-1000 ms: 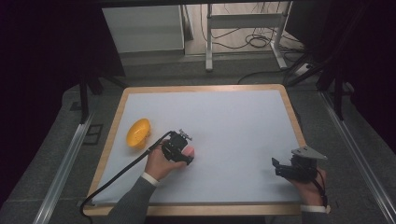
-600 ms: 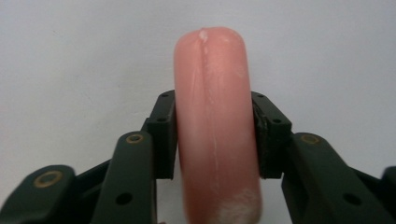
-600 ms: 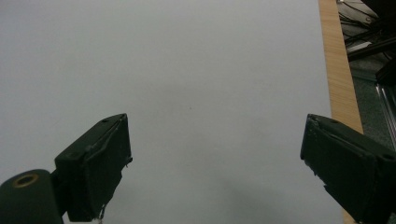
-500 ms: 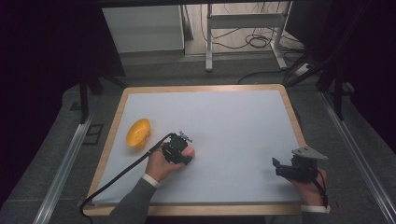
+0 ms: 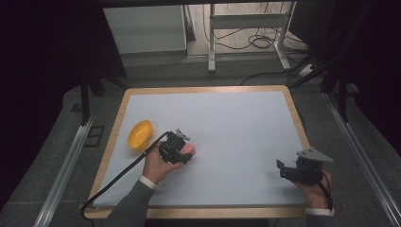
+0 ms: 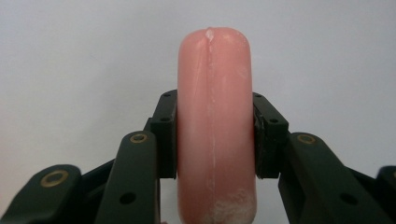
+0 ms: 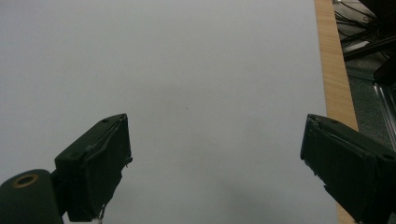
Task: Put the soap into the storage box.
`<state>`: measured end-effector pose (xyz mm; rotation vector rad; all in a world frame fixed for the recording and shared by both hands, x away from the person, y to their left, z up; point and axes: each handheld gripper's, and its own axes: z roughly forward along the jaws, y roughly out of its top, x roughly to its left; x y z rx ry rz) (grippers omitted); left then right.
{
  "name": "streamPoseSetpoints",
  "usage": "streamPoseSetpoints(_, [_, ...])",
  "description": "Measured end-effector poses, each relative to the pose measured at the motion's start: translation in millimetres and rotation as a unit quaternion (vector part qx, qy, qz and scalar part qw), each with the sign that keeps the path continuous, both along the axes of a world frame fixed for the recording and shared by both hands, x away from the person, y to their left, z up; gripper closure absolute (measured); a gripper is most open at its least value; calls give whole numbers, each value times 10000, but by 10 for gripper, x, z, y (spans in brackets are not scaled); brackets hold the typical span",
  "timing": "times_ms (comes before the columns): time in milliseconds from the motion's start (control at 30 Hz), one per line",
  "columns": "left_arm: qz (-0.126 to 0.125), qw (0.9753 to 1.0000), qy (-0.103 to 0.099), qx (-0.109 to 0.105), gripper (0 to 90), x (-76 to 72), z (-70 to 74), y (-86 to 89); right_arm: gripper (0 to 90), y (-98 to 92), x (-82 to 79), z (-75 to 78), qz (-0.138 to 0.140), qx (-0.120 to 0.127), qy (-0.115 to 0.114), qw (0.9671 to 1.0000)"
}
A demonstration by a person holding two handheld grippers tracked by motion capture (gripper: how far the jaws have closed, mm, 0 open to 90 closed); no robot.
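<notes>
One pink sausage (image 6: 215, 126) clamped in left gripper (image 5: 182, 152), one yellow bowl (image 5: 140, 134)

We see a white table (image 5: 236, 118) with a wooden rim; a yellow bowl (image 5: 140, 134) sits near its left edge.

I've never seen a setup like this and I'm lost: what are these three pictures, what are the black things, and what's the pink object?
A person sits at a white table with a hand-held two-jaw gripper in each hand. The high view looks down from above. The other two come from cameras riding on each gripper, looking along its jaws. The left gripper is clamped on a pink sausage-shaped object, pinched from both sides. The right gripper is open with nothing between its jaws, over bare table. A yellow bowl sits near the table's left edge.
</notes>
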<state>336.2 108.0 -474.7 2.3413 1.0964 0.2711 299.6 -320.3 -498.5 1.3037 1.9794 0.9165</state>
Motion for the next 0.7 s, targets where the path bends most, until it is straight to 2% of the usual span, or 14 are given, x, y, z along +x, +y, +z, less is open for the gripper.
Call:
streamPoseSetpoints(367, [223,9993,-238,-190,601,-7,220,252,83,0,2,-6,-20,-9,11,10000])
streamPoseSetpoints(700, [417,9979,-413,-292,602,-18,347,443,83,1,4,-10,-22,-24,22,10000])
